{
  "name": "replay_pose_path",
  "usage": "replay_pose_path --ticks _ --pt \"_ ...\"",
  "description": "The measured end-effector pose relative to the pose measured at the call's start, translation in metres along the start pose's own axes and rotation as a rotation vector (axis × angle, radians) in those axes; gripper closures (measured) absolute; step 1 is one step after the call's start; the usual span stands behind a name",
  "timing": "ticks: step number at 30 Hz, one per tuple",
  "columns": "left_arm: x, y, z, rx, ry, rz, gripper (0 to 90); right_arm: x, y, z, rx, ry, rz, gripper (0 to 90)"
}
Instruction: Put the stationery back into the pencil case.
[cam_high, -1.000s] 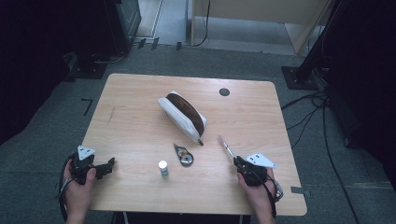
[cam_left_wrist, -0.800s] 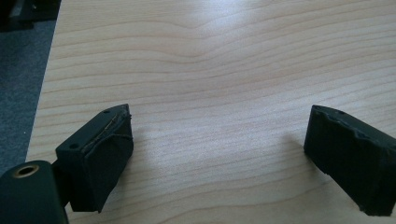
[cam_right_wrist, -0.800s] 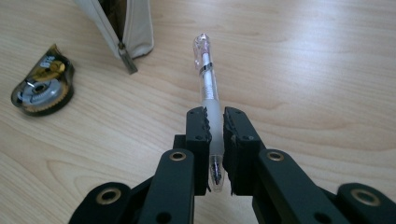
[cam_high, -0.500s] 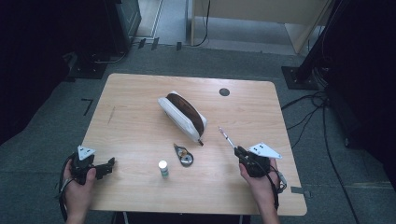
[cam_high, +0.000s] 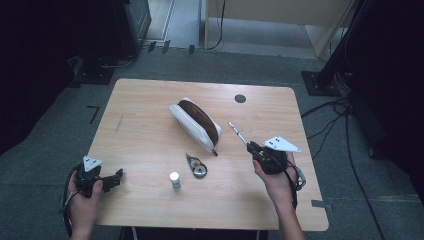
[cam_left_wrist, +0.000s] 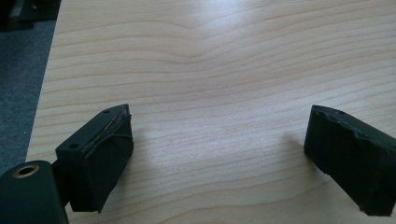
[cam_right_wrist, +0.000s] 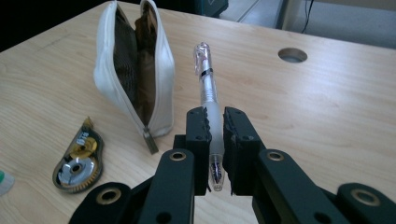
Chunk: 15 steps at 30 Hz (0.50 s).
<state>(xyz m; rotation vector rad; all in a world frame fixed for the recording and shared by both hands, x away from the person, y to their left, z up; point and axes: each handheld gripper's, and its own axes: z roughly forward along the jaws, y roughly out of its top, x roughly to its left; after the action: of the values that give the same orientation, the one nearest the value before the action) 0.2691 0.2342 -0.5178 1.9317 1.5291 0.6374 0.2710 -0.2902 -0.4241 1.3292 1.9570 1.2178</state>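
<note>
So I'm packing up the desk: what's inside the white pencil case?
The white pencil case lies unzipped, showing a brown lining and a brownish fold. Its depths are shadowed, so any contents are hidden. The pen is outside it, clamped in the right gripper.

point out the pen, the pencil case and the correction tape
pen (cam_right_wrist: 208, 98), right gripper view, on its clear barrel
pencil case (cam_right_wrist: 106, 70), right gripper view, on its white side
correction tape (cam_right_wrist: 78, 161), right gripper view, on its body

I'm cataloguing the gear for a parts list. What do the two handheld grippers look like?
Both are black. The left gripper and right gripper each carry a grey three-cornered plate on top and trail a black cable by the wrist. Each has two blocky black jaws with ridged pads on flat linkage bars with brass-ringed pivot holes. The forearms are bare, with no sleeves visible.
</note>
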Motion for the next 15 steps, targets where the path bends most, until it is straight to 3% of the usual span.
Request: replay_pose_path --ticks 15 --pt "0.000 0.000 0.000 -0.001 0.000 0.000 8.4 0.023 0.043 0.023 -0.023 0.073 -0.041 81.1"
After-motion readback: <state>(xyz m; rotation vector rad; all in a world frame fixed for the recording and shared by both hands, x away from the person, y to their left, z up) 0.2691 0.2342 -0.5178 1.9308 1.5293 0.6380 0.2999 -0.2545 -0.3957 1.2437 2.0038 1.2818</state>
